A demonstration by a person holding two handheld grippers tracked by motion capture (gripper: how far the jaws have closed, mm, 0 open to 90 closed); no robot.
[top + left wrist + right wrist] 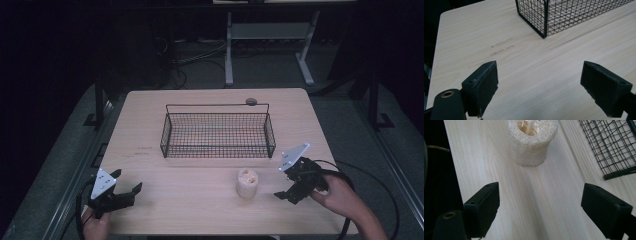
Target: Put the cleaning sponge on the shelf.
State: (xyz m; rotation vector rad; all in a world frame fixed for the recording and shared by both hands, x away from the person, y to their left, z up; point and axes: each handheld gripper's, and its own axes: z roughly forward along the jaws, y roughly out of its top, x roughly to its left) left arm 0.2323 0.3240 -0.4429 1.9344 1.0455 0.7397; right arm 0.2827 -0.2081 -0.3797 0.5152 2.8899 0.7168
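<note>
The loofah (246, 183) stands upright on the table (165, 200), at 6 o'clock from the basket (218, 135). It looks light, springy and rough, best pinched across its sides at mid-height. The right gripper (284, 194), at its 3 o'clock, has wide, empty jaws; the left gripper (126, 181), at 9 o'clock, likewise.

Both claws, left claw (131, 190) and right claw (286, 196), are black with flat foam-faced pads, grey three-cornered top plates and trailing black cables.
</note>
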